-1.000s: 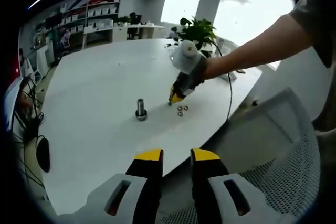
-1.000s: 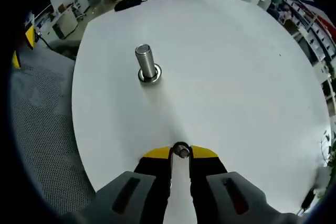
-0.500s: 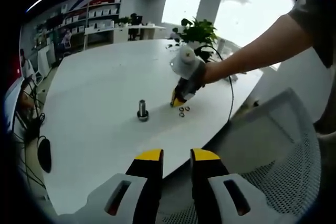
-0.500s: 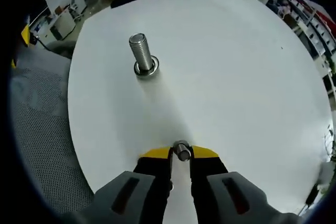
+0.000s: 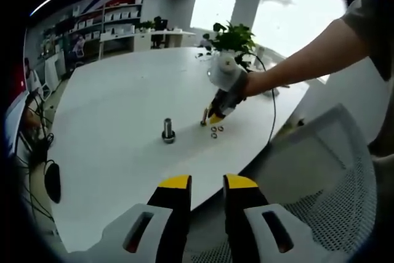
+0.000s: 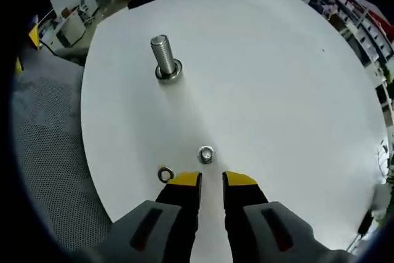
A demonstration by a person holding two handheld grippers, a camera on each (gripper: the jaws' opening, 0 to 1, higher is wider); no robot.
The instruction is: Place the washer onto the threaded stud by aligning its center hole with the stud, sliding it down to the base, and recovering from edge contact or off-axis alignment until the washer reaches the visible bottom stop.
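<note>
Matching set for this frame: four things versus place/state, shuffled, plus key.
1. threaded stud
2. washer just ahead of the right jaws
3. right hand-held gripper
4. potted plant

A. jaws apart, nothing between them
B. green, at the far side in the left gripper view
C. standing upright on the white table
D. lying flat and loose on the table

Pairs: 1-C, 2-D, 3-A, 4-B

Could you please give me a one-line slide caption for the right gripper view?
Right gripper open and empty above two washers lying on the white table, the upright threaded stud beyond.
</note>
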